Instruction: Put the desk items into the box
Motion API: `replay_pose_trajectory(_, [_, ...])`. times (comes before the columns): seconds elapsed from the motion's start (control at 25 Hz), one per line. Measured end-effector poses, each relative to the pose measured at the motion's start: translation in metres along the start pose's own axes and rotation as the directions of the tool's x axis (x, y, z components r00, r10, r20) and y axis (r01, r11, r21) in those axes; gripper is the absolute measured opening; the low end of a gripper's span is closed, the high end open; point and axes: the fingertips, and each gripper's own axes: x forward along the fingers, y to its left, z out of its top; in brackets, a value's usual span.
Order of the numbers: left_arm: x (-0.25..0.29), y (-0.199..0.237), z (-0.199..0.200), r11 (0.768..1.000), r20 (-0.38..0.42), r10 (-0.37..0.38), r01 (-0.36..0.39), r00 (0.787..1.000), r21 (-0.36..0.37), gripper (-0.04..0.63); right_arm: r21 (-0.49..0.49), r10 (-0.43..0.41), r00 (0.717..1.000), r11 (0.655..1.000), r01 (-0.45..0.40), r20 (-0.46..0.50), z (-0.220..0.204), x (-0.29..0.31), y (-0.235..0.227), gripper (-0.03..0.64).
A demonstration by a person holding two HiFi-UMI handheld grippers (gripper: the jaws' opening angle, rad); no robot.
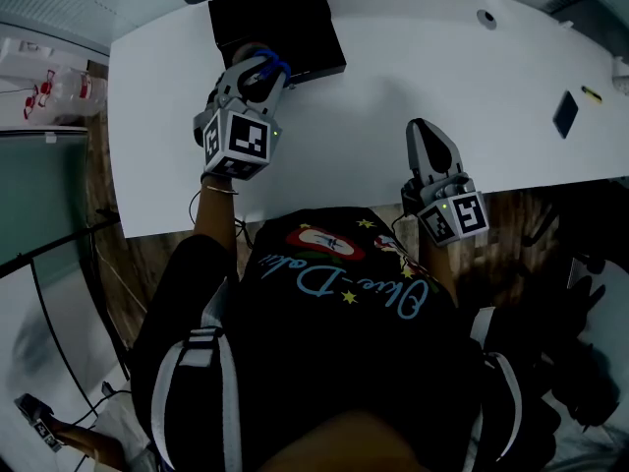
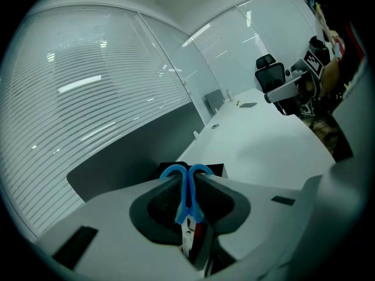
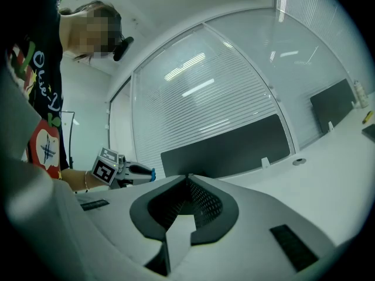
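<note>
While the left tongs point(image 1: 263, 71) pinch a blue-handled tool point(image 2: 186, 195), they hover at the near edge of the black box point(image 1: 280, 18), which sits at eleven o'clock on the white tabletop point(image 1: 442, 67). The right tongs point(image 1: 423, 131), pressed together and empty, hang at five o'clock over the tabletop's front edge. A small black item point(image 1: 565, 114) lies at two o'clock.

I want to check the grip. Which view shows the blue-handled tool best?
Left gripper view: the blue-handled tool sits clamped in the left gripper. Head view shows only blue tips; right gripper view, a distant blue speck.
</note>
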Motion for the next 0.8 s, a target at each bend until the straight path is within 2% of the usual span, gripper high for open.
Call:
replay_pose_trajectory(0.4, [0.029, -0.006, -0.014, 1.0, -0.05, -0.013, 0.013, 0.999, 0.01, 0.101, 0.01, 0.005, 1.0, 1.0, -0.004, -0.019, -0.003, 0.012, -0.005, 0.025])
replay_pose_trajectory(0.8, [0.052, -0.016, -0.03, 0.997, -0.111, -0.026, 0.033, 0.993, 0.062, 0.101, 0.023, -0.01, 0.999, 1.0, 0.011, -0.035, -0.007, 0.015, -0.014, 0.025])
